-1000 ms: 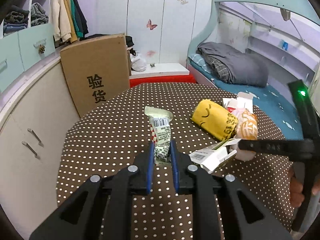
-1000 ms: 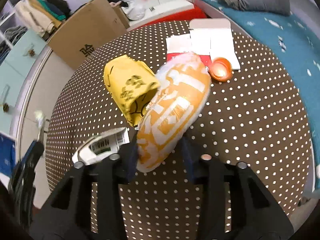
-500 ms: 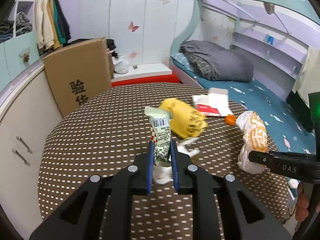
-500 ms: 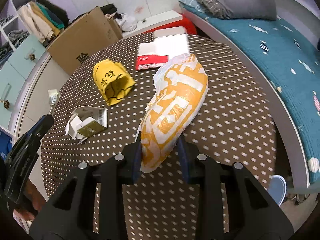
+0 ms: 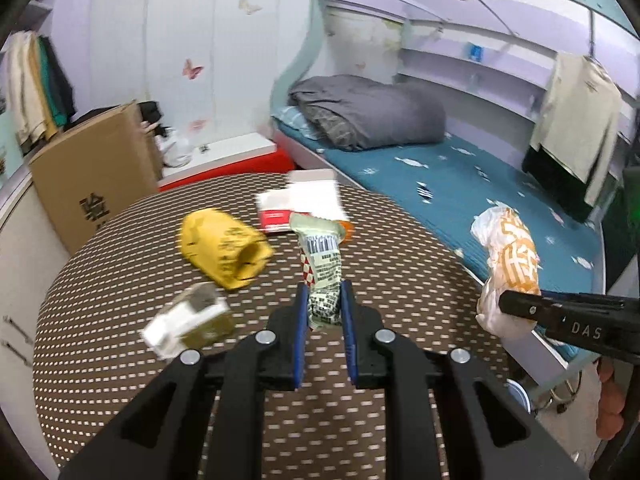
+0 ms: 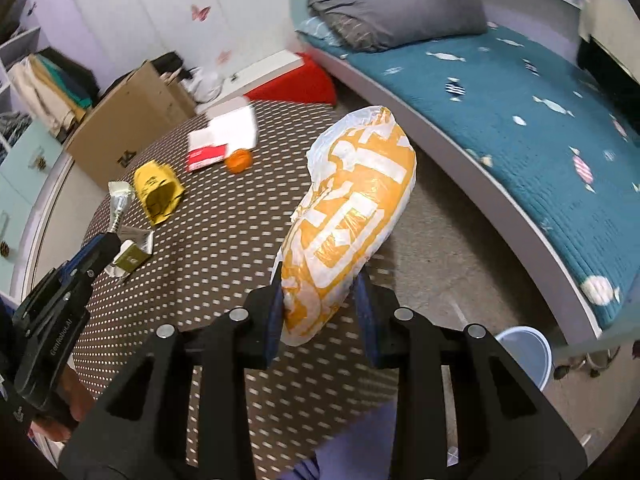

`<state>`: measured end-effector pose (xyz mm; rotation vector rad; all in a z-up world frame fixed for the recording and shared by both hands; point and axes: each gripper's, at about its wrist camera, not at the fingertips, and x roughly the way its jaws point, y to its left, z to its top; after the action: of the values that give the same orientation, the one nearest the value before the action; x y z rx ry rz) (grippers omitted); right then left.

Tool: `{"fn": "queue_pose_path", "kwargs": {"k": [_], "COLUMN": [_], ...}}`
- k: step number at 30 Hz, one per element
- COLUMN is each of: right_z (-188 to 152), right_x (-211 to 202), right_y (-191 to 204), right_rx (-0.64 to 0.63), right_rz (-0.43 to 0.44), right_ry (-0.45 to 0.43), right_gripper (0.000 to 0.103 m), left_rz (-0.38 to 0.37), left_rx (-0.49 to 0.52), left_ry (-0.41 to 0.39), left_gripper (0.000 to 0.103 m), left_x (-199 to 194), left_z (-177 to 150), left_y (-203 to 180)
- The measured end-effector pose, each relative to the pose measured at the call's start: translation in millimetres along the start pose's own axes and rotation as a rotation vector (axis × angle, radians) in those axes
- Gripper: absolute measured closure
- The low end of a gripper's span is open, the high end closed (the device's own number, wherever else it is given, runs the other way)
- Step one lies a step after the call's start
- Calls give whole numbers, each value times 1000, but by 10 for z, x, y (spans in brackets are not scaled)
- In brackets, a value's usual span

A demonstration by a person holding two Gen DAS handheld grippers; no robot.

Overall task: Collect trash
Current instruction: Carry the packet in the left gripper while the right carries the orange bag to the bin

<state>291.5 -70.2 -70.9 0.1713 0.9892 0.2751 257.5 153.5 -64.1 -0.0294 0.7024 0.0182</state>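
My left gripper (image 5: 324, 306) is shut on a pale green snack wrapper (image 5: 320, 256) with a barcode, held above the round dotted table (image 5: 120, 264). My right gripper (image 6: 320, 292) is shut on an orange and white plastic bag (image 6: 352, 208), held past the table's right edge over the floor; the bag also shows in the left wrist view (image 5: 510, 264). On the table lie a yellow crumpled bag (image 5: 224, 248), a small white and olive carton (image 5: 188, 320), a red and white paper box (image 5: 300, 204) and an orange round thing (image 6: 238, 160).
A pale blue bin (image 6: 524, 354) stands on the floor below my right gripper, by the bed (image 6: 520, 92). A cardboard box (image 5: 92, 184) stands behind the table at the left. White cabinets (image 5: 12, 240) line the left wall.
Both grippers have swung to the right with their loads. The right one has carried the orange bag off the table, and the blue bin is now in its view.
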Motion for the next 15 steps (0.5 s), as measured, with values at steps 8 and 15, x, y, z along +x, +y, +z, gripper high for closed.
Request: {"fn": "queue_pose_path", "kwargs": {"k": [8,15], "right_z": [-129,-298], "right_x": [-286,-514], "right_y": [-578,-1089], "right_rx": [93,187], "right_rz": [-67,-120], "right_ry": [-35,-53], "right_gripper": [71,71], "left_rz": [-111,-202], "left_rx": [121,212], "left_ry": [7,22], "left_gripper": [87,87], "left_x": [55,94], "left_z": [-36,-107], "left_y": [-767,-1411]}}
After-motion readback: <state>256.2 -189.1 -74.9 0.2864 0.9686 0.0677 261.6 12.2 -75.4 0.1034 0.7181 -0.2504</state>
